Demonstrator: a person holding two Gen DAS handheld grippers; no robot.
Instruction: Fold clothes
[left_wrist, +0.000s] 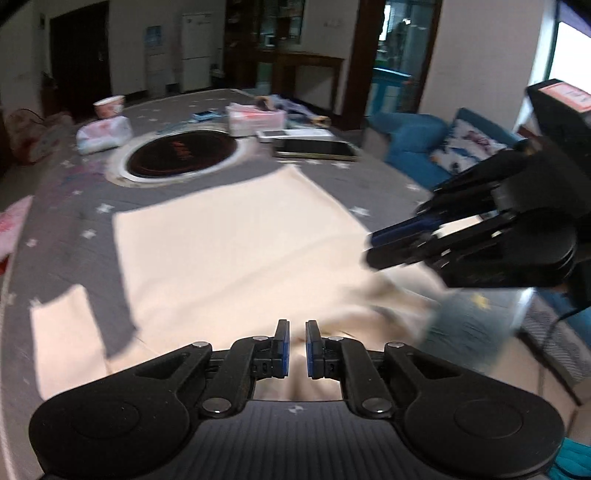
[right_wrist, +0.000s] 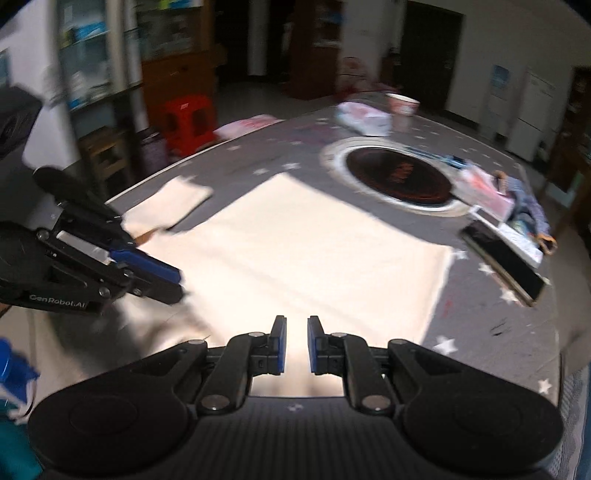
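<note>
A cream garment (left_wrist: 236, 240) (right_wrist: 295, 251) lies spread flat on the grey star-patterned table (left_wrist: 74, 206). One sleeve (left_wrist: 62, 332) (right_wrist: 170, 203) sticks out to the side. The near edge of the cloth is rumpled. My left gripper (left_wrist: 297, 345) (right_wrist: 177, 284) hovers over the near part of the garment with a narrow gap between its blue pads and nothing in it. My right gripper (right_wrist: 297, 343) (left_wrist: 369, 247) hangs over the garment's right side, also narrowly open and empty. Both are blurred by motion.
A round black hotplate (left_wrist: 183, 153) (right_wrist: 402, 177) is set in the table's middle. Beyond it lie a dark tablet (left_wrist: 314, 147) (right_wrist: 502, 266), a tissue pack (left_wrist: 255, 118), a paper cup (left_wrist: 109, 105) and a plastic bag (left_wrist: 103, 133). A blue sofa (left_wrist: 424, 144) and red stool (right_wrist: 188, 122) stand beside the table.
</note>
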